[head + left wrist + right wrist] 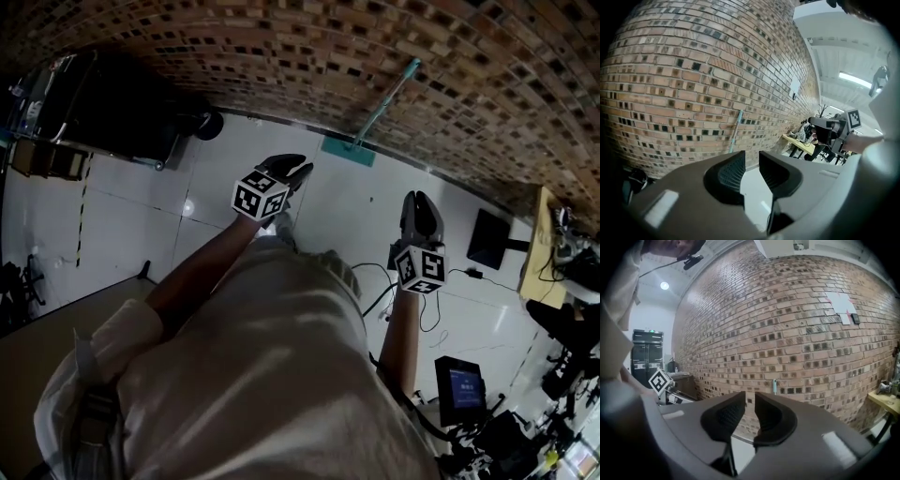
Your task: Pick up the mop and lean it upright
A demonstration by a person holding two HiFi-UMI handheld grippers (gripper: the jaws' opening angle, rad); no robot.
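Note:
The mop (385, 101) leans upright against the brick wall (281, 56), its teal handle slanting up from a flat teal head (347, 150) on the white floor. Nothing is touching it. My left gripper (292, 169) is held out in front of the person, well short of the mop, with its jaws a little apart and empty (752, 164). My right gripper (420, 199) hovers to the right at about the same distance, its jaws only narrowly parted with nothing between them (750, 405). The handle (736, 130) shows beyond the left jaws, and its tip (775, 386) beyond the right jaws.
A black cabinet (112, 103) stands at the far left by the wall. A dark monitor (488, 239) and a wooden table (539, 248) are at the right. Cables (394, 281) trail over the floor, and a screen device (459, 386) sits at lower right.

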